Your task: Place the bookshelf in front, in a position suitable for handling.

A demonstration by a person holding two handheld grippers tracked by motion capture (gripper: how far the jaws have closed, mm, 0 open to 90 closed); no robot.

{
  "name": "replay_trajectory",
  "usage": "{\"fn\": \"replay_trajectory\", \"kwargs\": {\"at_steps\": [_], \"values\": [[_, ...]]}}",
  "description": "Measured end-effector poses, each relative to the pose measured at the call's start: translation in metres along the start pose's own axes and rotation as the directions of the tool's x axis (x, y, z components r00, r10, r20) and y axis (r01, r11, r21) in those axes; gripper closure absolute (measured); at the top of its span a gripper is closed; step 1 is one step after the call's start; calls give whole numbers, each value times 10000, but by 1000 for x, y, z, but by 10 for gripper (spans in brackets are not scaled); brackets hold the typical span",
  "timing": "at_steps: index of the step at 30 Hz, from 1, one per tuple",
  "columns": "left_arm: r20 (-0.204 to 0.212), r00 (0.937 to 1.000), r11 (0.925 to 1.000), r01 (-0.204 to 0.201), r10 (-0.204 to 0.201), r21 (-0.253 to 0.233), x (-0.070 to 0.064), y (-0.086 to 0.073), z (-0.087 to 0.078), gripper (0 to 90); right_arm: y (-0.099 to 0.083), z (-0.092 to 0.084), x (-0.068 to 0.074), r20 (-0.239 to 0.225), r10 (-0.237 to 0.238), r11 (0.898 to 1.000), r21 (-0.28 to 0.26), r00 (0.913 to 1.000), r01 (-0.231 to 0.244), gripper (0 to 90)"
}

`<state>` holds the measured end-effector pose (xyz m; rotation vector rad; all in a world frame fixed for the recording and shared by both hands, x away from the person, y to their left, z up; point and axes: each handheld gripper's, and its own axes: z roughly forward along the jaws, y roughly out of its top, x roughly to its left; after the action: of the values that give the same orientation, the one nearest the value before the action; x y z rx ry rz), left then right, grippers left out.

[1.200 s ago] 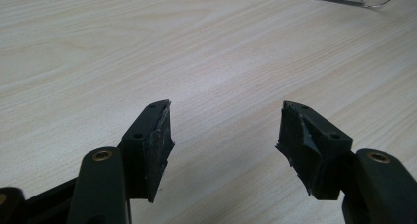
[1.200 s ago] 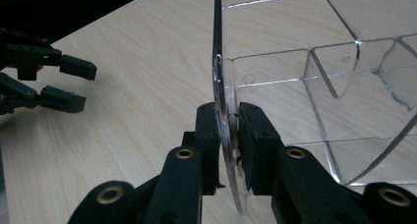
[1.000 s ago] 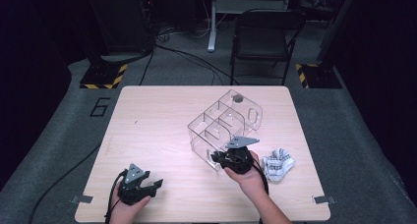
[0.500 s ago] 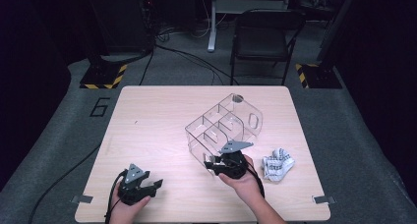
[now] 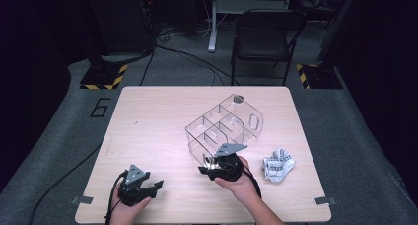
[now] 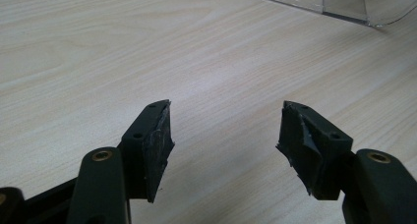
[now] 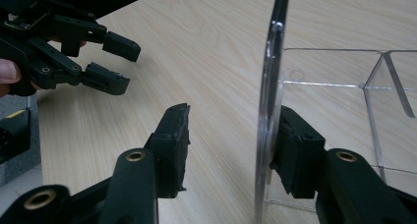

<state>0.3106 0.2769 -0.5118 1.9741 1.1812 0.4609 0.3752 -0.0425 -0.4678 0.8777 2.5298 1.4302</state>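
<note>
Right tool (image 7: 226, 150), just opening, straddles clear organizer (image 5: 224, 129) wall; floor reads "6" (image 5: 100, 107).

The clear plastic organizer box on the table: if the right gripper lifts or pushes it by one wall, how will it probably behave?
The clear organizer box looks rigid: its thin walls and dividers stand straight. It is probably light, being hollow and empty, so a push would likely slide it on the smooth wooden table. The glossy wall may slip between the right gripper fingers.

A clear plastic organiser (image 5: 224, 129) with several compartments lies tipped on its side on the wooden table (image 5: 148, 121), right of centre, its open face toward the near edge
</note>
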Motion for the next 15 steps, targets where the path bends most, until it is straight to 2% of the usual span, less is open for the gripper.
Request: {"fn": "replay_trajectory", "kwargs": {"at_steps": [4, 5, 13, 15], "values": [[17, 10000, 10000, 23, -23, 1, 1, 0, 0, 370, -1, -2, -1, -277, 252, 9997, -5, 9993, -252, 563], [17, 10000, 10000, 23, -23, 1, 1, 0, 0, 370, -2, -2, -1, -318, 184, 9998, -36, 9993, -185, 566], [33, 10000, 10000, 45, -45, -23, 0, 1, -1, 370, -10, -6, 7, -580, 347, 9988, -312, 9977, -365, 572], [-79, 9999, 9999, -127, 127, 42, -1, 2, -1, 367, -14, -9, 13, -799, 339, 9990, -263, 9962, -361, 576]]}}
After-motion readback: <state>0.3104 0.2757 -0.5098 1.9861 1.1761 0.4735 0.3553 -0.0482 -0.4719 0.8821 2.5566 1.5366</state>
